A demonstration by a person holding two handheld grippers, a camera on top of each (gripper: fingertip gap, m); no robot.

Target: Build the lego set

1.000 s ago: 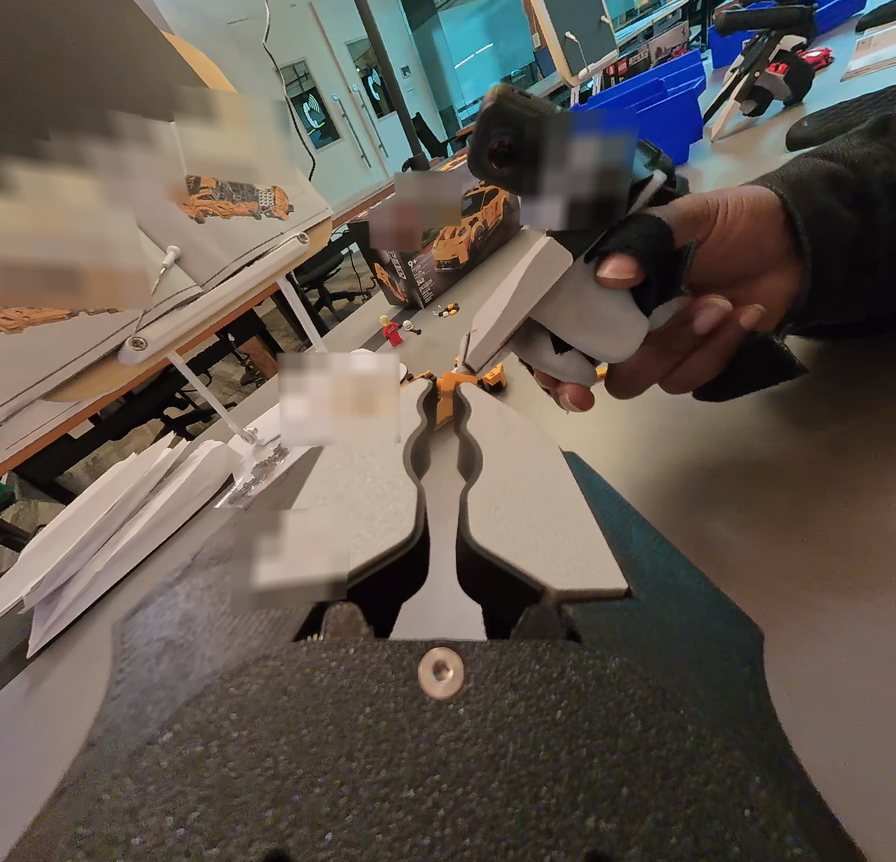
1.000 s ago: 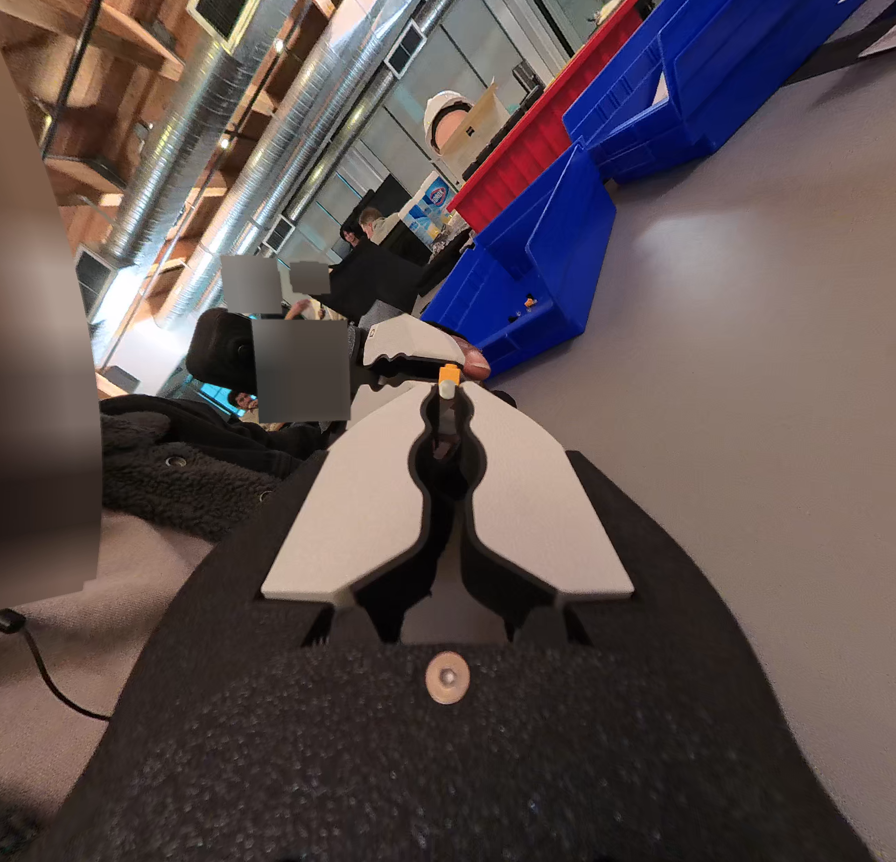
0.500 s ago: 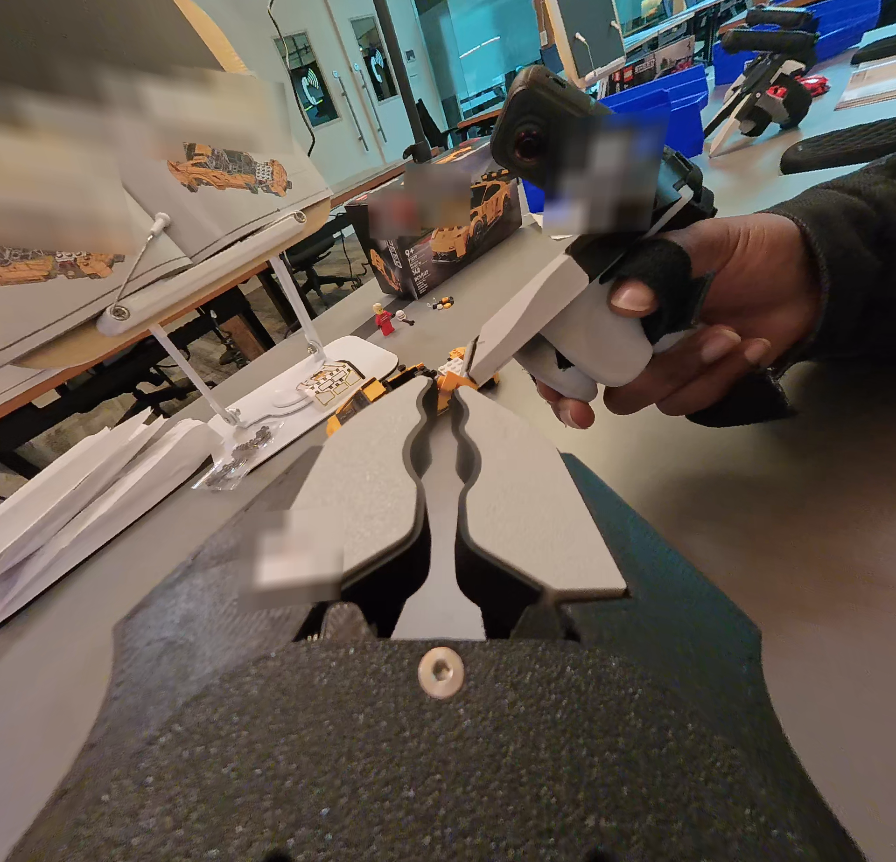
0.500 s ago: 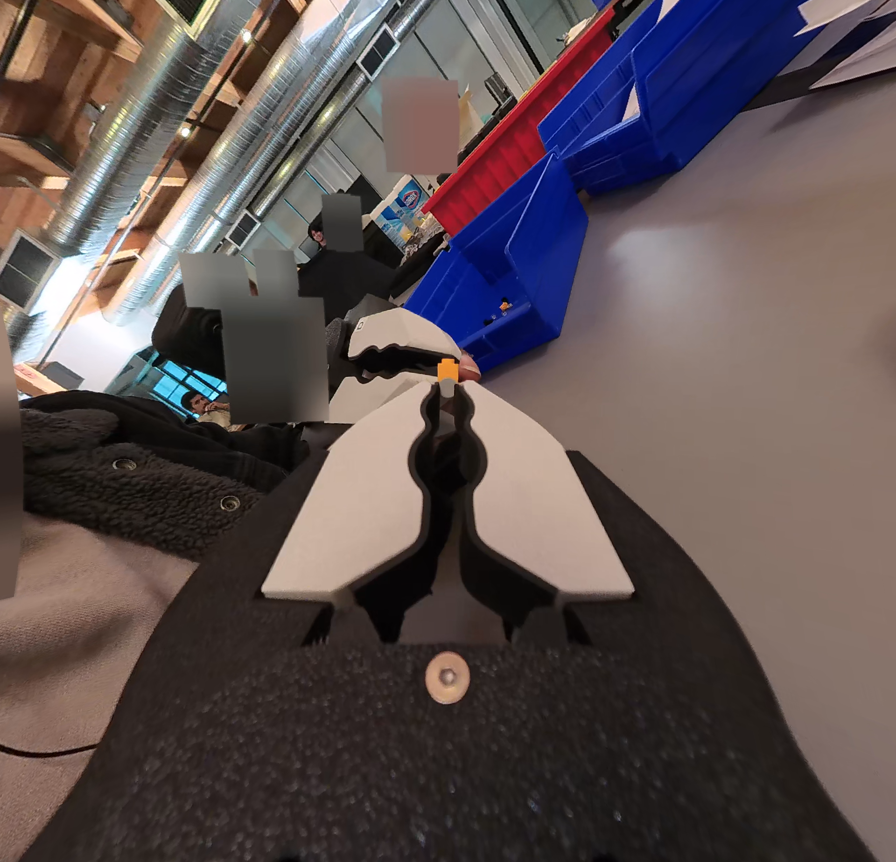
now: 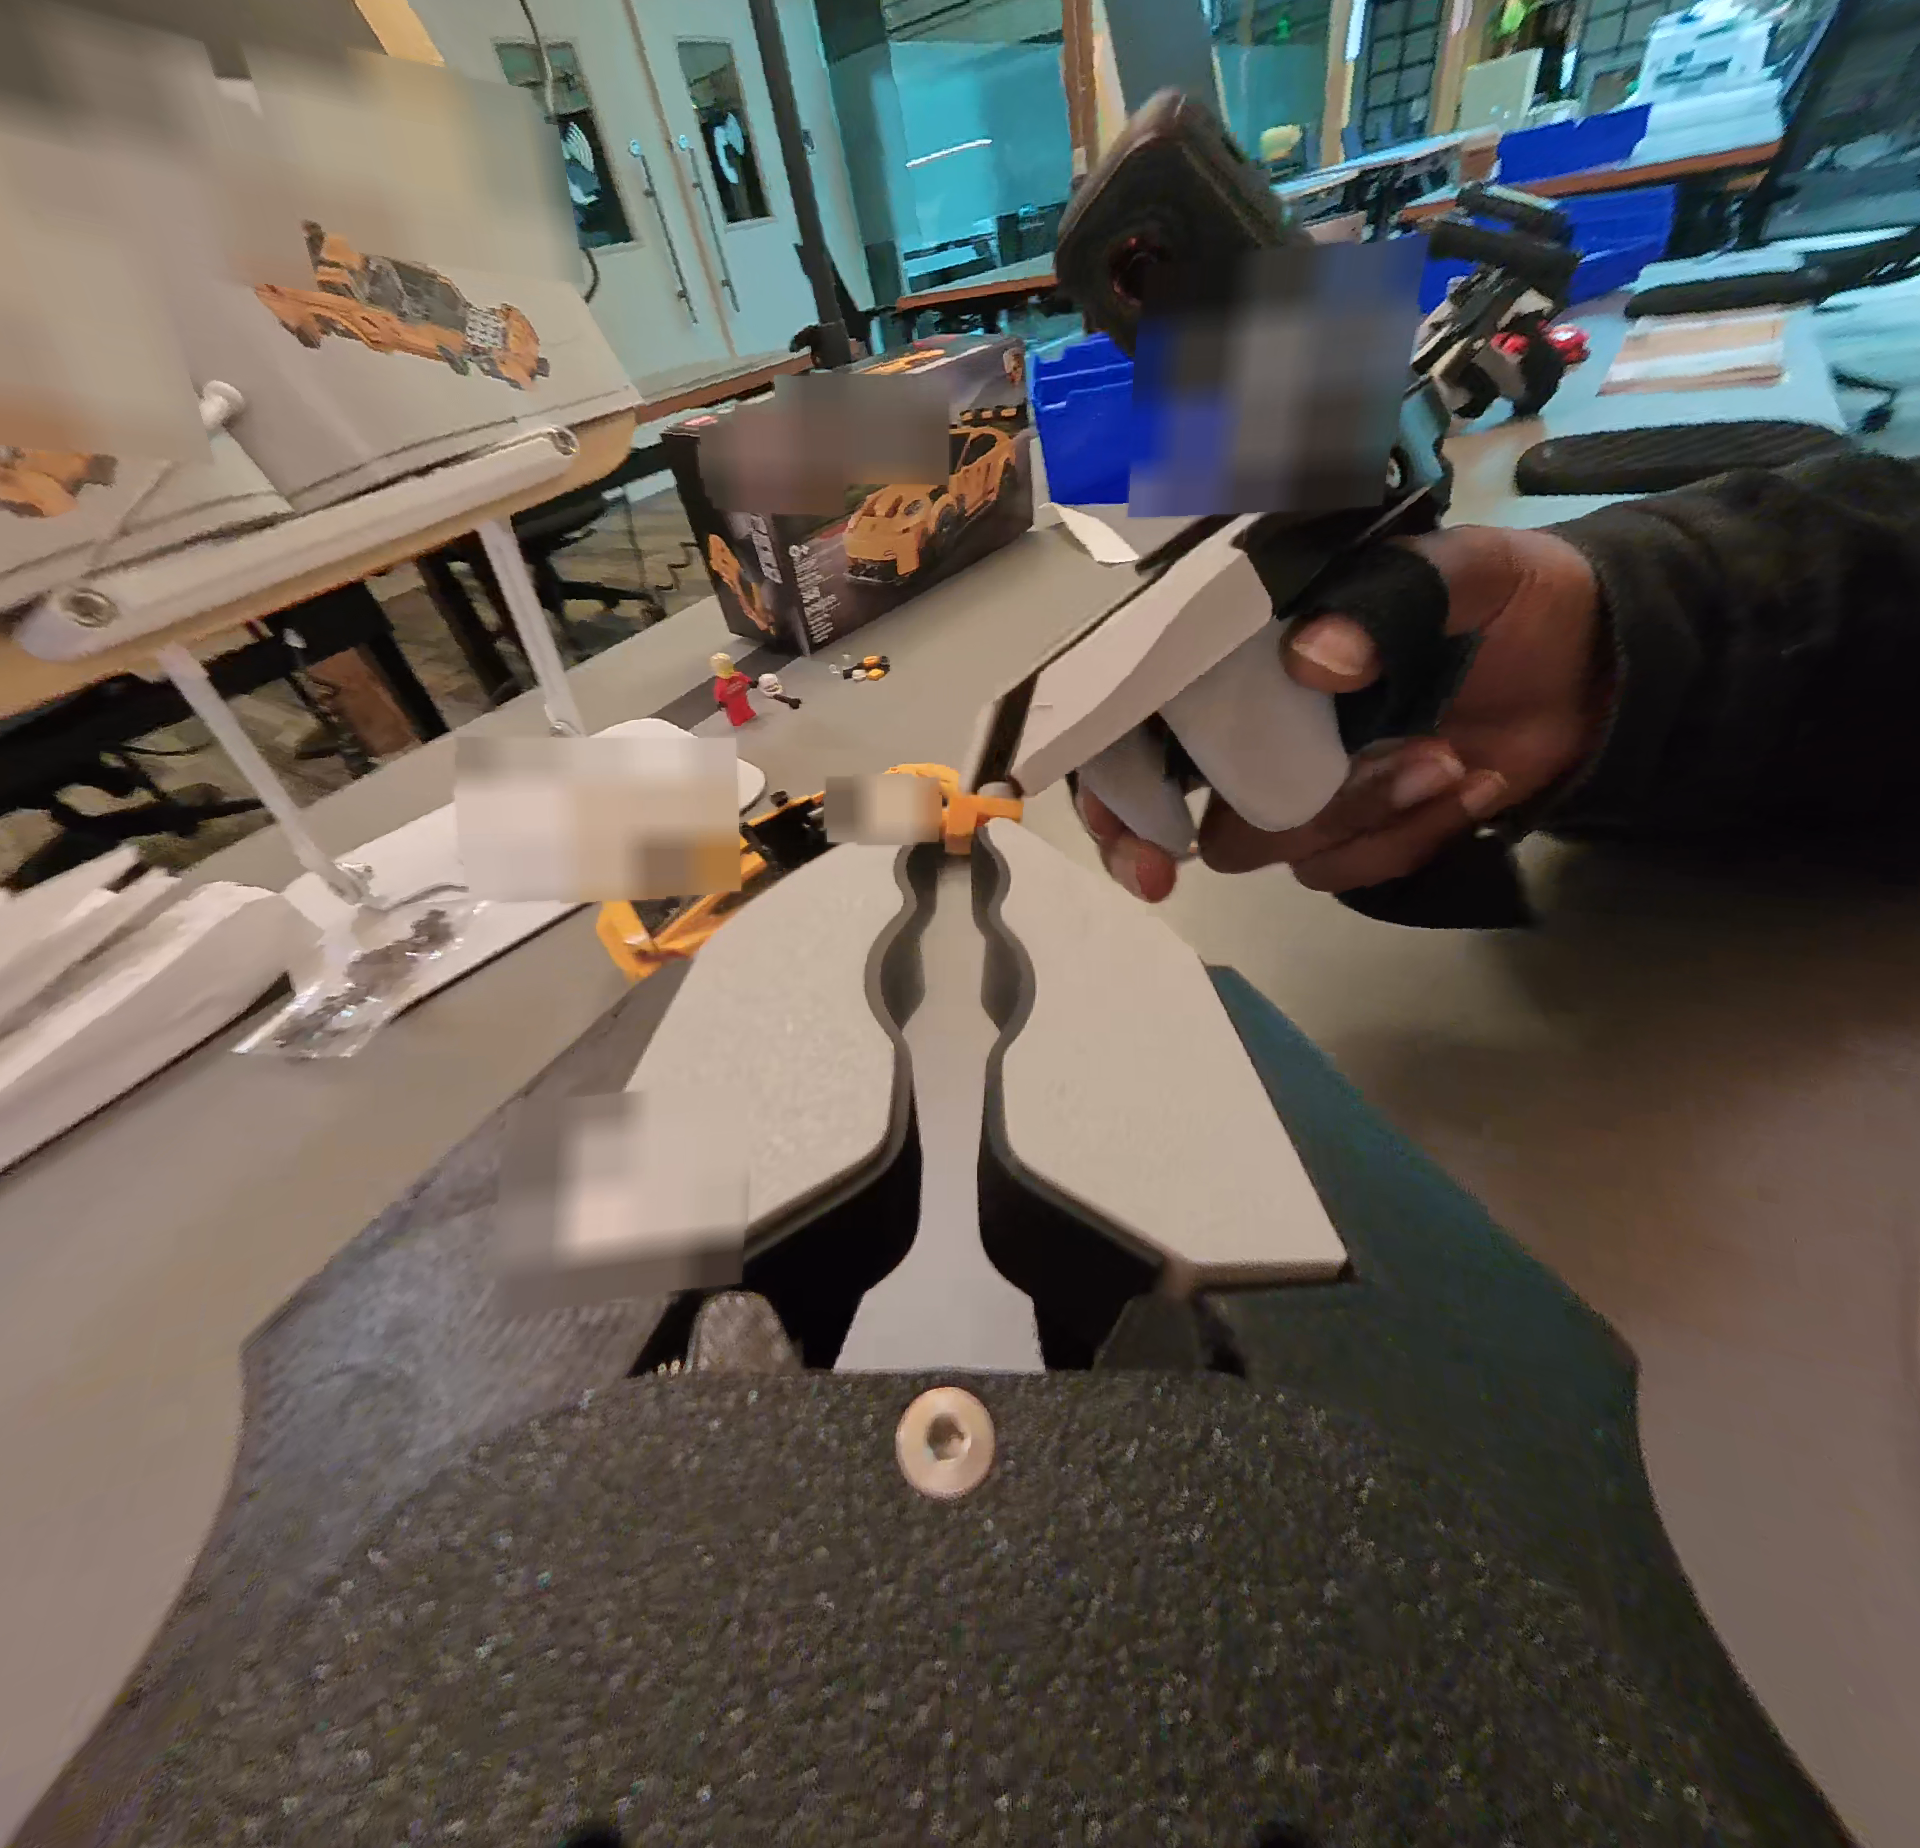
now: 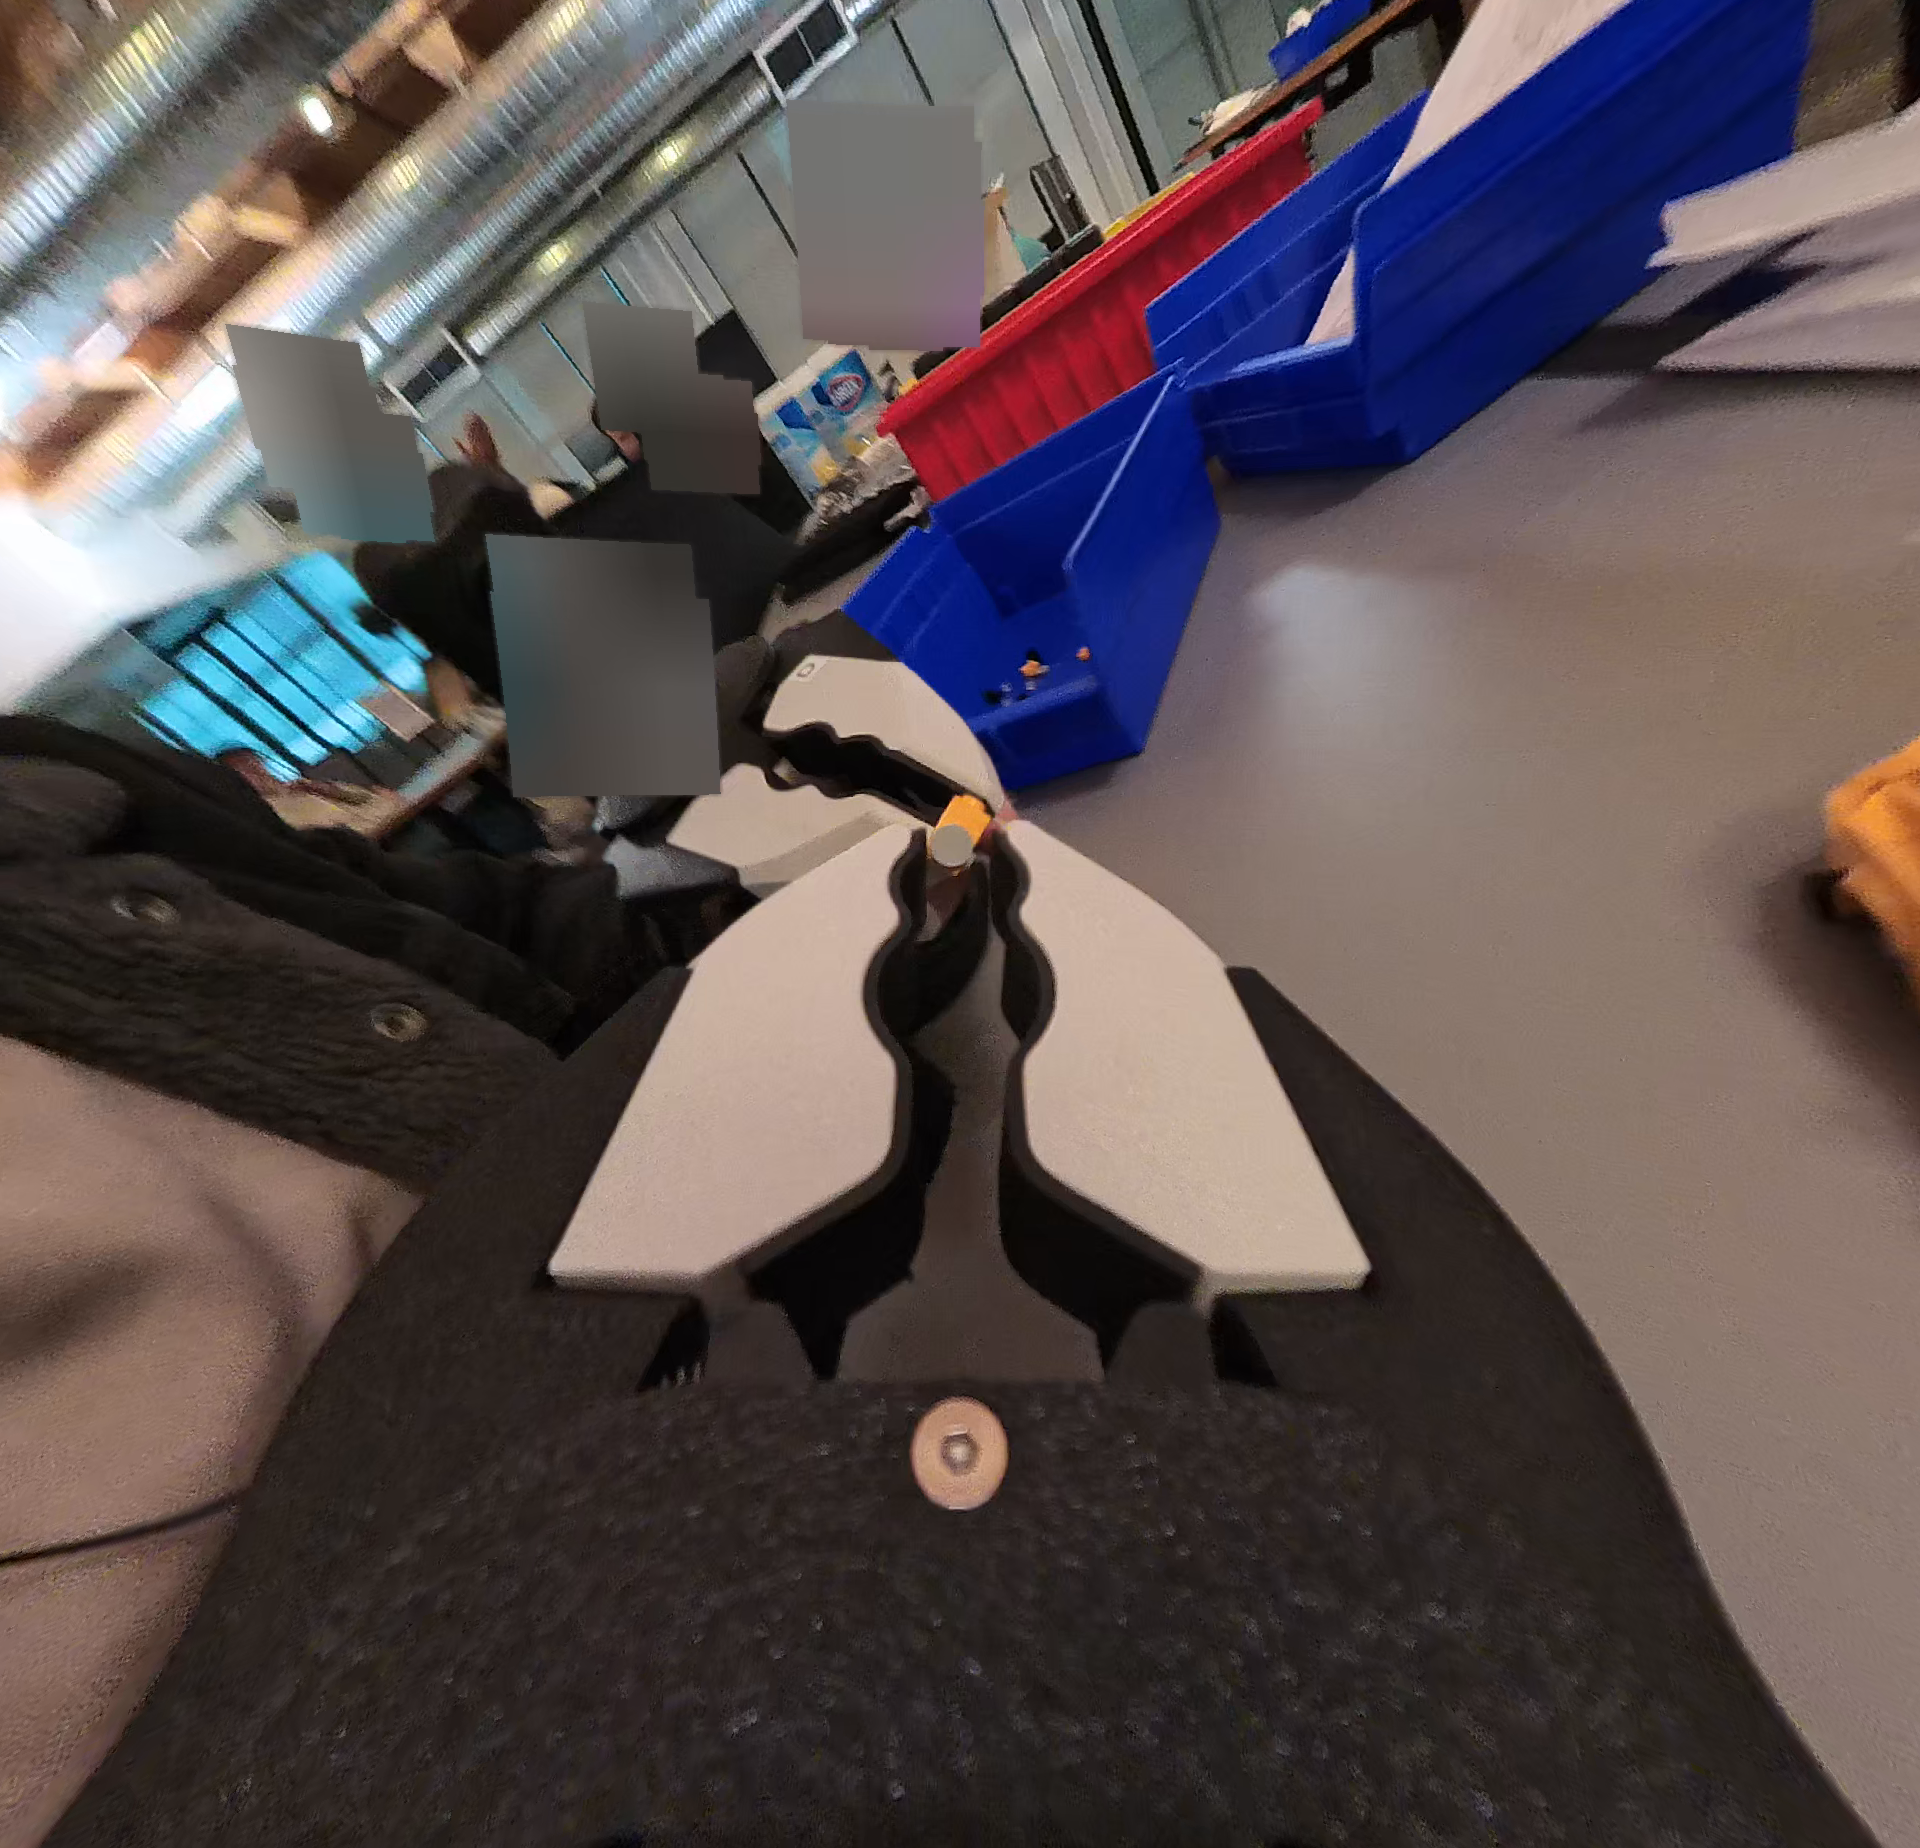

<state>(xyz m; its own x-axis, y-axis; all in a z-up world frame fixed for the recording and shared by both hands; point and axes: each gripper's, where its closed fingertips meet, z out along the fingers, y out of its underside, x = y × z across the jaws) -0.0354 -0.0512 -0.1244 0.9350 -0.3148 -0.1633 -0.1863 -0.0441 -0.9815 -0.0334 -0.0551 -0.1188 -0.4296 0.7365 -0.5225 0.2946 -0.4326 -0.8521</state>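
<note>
The left gripper (image 5: 948,834) is seen with its 2 fingers pressed on an orange piece of the partly built orange lego car (image 5: 727,889), which sits on the grey table (image 5: 1558,1227) just ahead. The right gripper (image 6: 961,848) is pinched on a small orange-and-grey lego piece (image 6: 956,832), held right at the car's front end beside the left fingertips. The set's box (image 5: 862,541) and 1 red minifigure (image 5: 734,692) are seen farther back.

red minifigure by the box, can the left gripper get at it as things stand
Probably not directly. The left gripper is shut on the orange car, and that model plus the right gripper sit between it and the red minifigure.
</note>
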